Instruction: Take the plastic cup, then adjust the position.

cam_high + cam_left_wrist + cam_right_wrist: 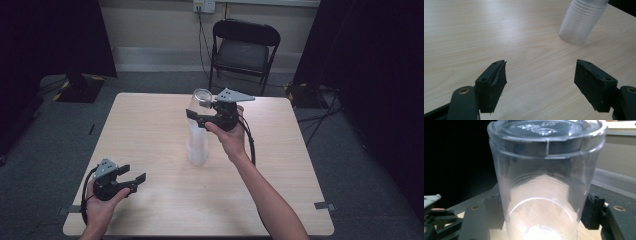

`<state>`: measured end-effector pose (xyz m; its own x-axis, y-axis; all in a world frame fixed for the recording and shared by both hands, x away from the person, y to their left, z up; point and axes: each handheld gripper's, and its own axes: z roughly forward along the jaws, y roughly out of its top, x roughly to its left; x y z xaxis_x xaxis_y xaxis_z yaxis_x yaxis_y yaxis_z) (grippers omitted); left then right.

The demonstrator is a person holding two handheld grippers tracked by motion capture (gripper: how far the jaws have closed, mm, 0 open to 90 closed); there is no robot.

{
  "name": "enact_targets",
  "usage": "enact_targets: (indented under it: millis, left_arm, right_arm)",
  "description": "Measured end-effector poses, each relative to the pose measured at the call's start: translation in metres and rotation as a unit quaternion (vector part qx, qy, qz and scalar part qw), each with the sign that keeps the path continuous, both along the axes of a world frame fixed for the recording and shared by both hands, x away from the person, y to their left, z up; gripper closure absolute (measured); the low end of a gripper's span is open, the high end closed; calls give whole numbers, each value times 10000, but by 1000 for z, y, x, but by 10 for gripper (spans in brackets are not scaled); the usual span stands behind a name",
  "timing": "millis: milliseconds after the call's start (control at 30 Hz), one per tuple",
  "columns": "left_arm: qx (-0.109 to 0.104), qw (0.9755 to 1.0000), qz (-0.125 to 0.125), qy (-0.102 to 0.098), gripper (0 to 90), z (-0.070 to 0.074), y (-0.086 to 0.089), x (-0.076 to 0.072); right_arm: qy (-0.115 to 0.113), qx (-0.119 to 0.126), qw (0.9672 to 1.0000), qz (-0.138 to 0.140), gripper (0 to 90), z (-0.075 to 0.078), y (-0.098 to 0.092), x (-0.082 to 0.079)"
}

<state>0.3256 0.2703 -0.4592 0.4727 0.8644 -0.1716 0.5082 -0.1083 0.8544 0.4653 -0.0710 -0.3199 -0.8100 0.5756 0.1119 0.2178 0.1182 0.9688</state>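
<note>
- The left gripper [134,181], a black two-jaw tool with a grey three-cornered plate, sits nearest the camera at the table's near left corner, held in the person's left hand [102,202].
- Its jaws stand spread wide over bare wood, with nothing between them.
- The pale wooden table [150,125] carries a tall stack of ribbed, whitish translucent plastic cups [197,147] near its middle, well apart from the left gripper.
- The right gripper [196,118], held in the right hand [231,137], pinches a clear plastic cup [544,182] by its sides.
- That clear cup, mouth-down with its base uppermost, sits at the top of the stack.
- A black folding chair [242,50] stands behind the table.
</note>
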Motion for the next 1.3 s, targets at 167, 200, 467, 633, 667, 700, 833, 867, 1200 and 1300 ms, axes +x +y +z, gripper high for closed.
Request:
enact_targets:
  millis: [167,200,467,633,667,700,833,867,1200,1300]
  left_arm:
    - [-3,9999,33,102,264,-1,2,1]
    - [2,10000,27,92,265,-1,3,0]
    - [78,9999,-70,-5,279,0,-3,-2]
    - [86,9999,-54,-115,276,2,-3,-4]
    - [107,9998,-60,-129,275,2,-3,-4]
    - [104,9998,-61,-132,274,2,-3,-4]
    - [93,9999,-36,-124,273,1,-3,-3]
    - [100,9999,-30,-133,270,0,-3,-2]
    - [226,9987,-146,-428,256,0,-10,-3]
    - [295,9984,-193,-446,257,1,-11,-5]
  right_arm:
    - [102,103,9999,40,354,7,-7,-2]
    - [109,97,9999,42,354,7,-8,-2]
    - [115,279,9995,45,355,10,-20,-15]
    - [150,357,9992,36,359,8,-34,-26]
    - [197,378,9991,20,360,6,-37,-27]
    - [227,367,9991,7,362,5,-39,-28]
    - [301,394,9988,8,363,0,-47,-31]
    - [316,398,9987,7,364,0,-49,-32]
    - [510,552,9972,-46,367,-13,-68,-42]
    - [582,589,9966,-32,368,-17,-72,-45]
